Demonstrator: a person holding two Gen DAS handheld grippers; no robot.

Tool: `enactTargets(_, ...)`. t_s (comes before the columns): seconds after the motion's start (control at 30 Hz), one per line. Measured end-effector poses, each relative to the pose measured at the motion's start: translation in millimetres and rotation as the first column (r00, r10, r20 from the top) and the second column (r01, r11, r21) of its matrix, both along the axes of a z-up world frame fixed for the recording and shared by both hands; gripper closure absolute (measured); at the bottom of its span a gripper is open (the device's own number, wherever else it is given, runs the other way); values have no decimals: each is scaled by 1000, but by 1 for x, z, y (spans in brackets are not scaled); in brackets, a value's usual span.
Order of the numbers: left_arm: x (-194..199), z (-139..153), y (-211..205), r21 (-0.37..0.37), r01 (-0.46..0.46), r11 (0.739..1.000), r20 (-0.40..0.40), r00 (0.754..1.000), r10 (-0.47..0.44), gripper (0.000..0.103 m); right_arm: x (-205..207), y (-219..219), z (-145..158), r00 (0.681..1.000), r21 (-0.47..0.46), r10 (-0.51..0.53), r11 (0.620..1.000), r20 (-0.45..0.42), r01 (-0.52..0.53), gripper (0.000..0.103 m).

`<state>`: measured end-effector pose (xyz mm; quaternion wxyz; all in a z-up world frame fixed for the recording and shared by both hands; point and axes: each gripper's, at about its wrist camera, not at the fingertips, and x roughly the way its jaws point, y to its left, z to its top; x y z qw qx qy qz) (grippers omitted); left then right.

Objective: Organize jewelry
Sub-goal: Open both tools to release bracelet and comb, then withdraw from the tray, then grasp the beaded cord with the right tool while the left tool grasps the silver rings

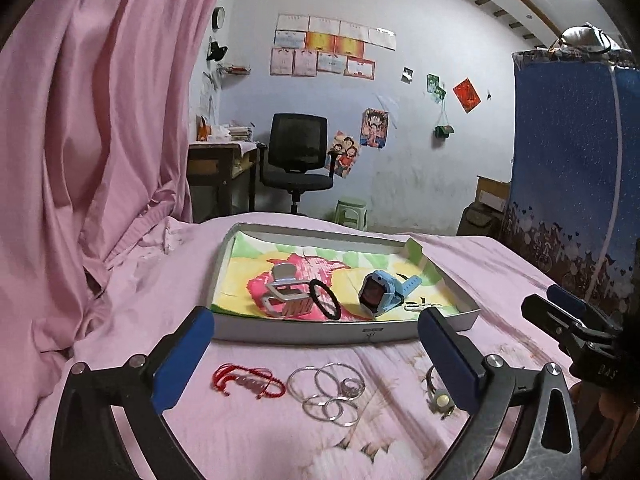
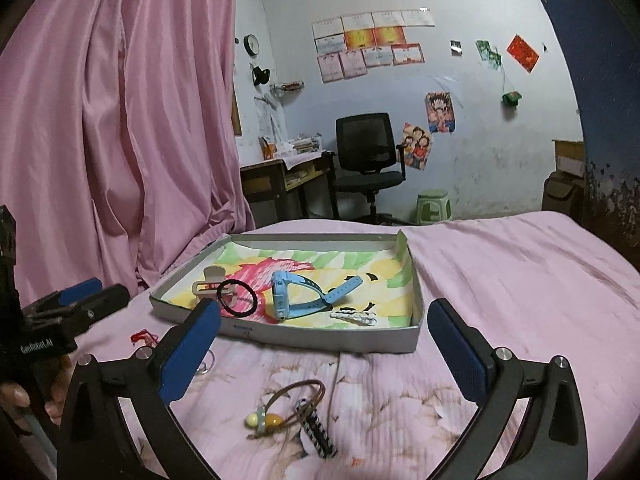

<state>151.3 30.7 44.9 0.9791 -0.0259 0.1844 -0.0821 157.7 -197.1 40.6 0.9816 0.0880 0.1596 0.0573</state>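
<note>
A shallow grey tray (image 1: 296,334) lined with coloured paper lies on the pink bed. It holds a grey claw clip (image 1: 286,294), a black hair tie (image 1: 325,301), a blue watch (image 1: 380,290) and a small white clip (image 2: 354,316). In front of the tray lie a red string bracelet (image 1: 248,380), several silver hoops (image 1: 326,392) and a brown cord bracelet with yellow beads (image 2: 288,404). My left gripper (image 1: 316,318) hovers open above the hoops, holding nothing. My right gripper (image 2: 326,308) stands open and empty over the brown bracelet.
Pink curtain (image 1: 100,120) hangs close on the left. Beyond the bed stand a desk (image 1: 220,160), a black office chair (image 1: 298,160) and a green stool (image 1: 352,212). A blue fabric wardrobe (image 1: 572,160) rises at the right. A hand (image 2: 24,396) grips the left tool.
</note>
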Motion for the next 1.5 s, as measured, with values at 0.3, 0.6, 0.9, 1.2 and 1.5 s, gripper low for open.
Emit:
enactTargets(0.3,-21,-8,13,16,-17,1000,5,1000,17,0,-28,14,1,999,-75,14,997,42,-11,1)
enactTargets(0.6,-26,-21,23,43,-2,999,-62,998,5,0,-36,29,-2,997,-147,74,987,24,-69,1)
enactTargets(0.9,-13,-37,29,34,33,999,-189,982,-26,0,-21,40,-14,988,-168,128,976,-86,-141,1)
enactTargets(1.2,-2,-43,25,23,87,996,-253,964,-78,19,-8,44,-32,967,-154,169,968,-192,-200,27)
enactTargets(1.5,14,-53,18,-14,151,988,-346,927,-147,45,8,48,-44,933,-116,231,956,-274,-270,51)
